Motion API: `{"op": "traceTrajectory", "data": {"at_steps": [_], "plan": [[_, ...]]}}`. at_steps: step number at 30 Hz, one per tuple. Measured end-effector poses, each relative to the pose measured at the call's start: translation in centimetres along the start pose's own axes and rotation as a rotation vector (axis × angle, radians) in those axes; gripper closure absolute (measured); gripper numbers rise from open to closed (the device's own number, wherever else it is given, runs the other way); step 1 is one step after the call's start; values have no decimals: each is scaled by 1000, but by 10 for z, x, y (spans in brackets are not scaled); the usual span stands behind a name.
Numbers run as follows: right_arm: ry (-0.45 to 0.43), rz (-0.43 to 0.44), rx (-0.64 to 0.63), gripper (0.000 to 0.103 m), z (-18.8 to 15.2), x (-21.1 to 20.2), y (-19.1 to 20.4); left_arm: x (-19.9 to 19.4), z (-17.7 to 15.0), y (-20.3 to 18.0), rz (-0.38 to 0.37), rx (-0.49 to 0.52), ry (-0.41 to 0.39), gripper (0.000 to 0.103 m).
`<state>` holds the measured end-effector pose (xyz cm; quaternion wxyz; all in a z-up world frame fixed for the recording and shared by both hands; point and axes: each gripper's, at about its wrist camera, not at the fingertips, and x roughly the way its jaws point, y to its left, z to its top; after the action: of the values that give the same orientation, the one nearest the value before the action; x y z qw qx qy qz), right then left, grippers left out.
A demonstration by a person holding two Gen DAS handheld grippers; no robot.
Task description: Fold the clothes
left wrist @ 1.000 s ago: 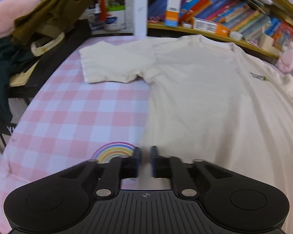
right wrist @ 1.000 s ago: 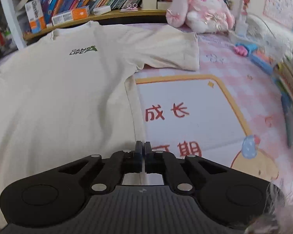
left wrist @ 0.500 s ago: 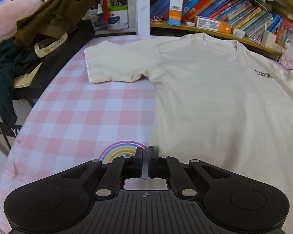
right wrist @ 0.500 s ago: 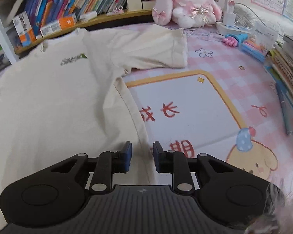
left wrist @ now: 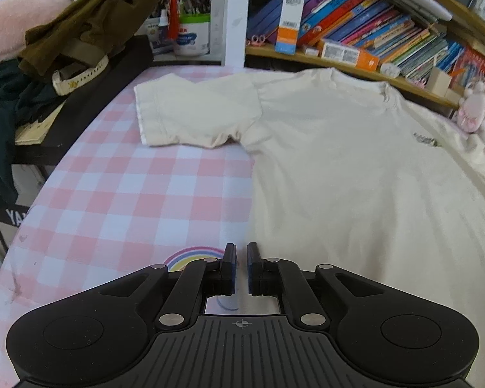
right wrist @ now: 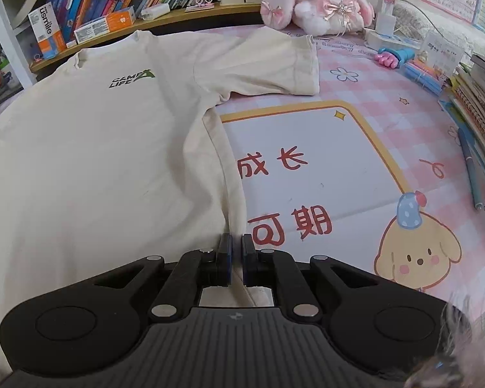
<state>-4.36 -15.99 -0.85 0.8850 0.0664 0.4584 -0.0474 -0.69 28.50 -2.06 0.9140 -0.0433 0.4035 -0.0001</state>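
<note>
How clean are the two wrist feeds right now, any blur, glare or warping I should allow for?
Left wrist: strong fisheye bowing of the bookshelf; the T-shirt smears softly toward the right edge. Right wrist: sharp, even light, the logo readable; a blurred translucent smudge covers the lower right corner.

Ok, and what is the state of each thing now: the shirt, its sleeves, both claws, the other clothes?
shirt: spread flat on the table, logo side up, not yet folded.
sleeves: both out to the sides, lying flat.
left claw: shut, at the shirt's side edge; grip on cloth unclear.
right claw: shut on the shirt's other side edge.
brown clothes: heaped, unfolded, beside the table.
</note>
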Motion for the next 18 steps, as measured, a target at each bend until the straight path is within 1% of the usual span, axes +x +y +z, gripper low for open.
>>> {"op": "traceTrajectory", "data": {"at_steps": [3,5,6,7,8,10,12,13,14,15,16,17,18], "plan": [[-3,-16,1,95,-1,0,3,-4,1,-5,-7,8,-11,94],[-16,-29,-1,93,-2,-3,5,-7,-1,-8,-15,14,-16,89],[-26,-33,0,91,-2,-6,7,-9,-2,-10,-20,17,-19,88],[-38,-37,1,83,-3,-9,8,-10,-3,-12,-25,20,-21,87],[-49,-41,1,74,-3,-12,9,-11,-4,-15,-30,25,-22,86],[-71,-45,-4,66,-4,-18,12,-12,-6,-19,-34,32,-19,86],[-89,-49,-10,62,-5,-23,14,-14,-9,-23,-39,33,-17,85],[-96,-52,-7,55,-5,-25,14,-15,-11,-26,-41,29,-15,85],[-104,-55,-3,48,-5,-27,15,-16,-12,-28,-43,23,-14,83],[-112,-58,2,45,-6,-29,15,-18,-13,-31,-46,16,-13,80],[-118,-59,8,39,-6,-30,16,-21,-15,-35,-47,7,-15,73],[-124,-59,17,33,-6,-31,16,-25,-17,-39,-44,-1,-23,64],[-130,-61,26,30,-6,-32,17,-29,-19,-44,-39,-10,-30,59]]}}
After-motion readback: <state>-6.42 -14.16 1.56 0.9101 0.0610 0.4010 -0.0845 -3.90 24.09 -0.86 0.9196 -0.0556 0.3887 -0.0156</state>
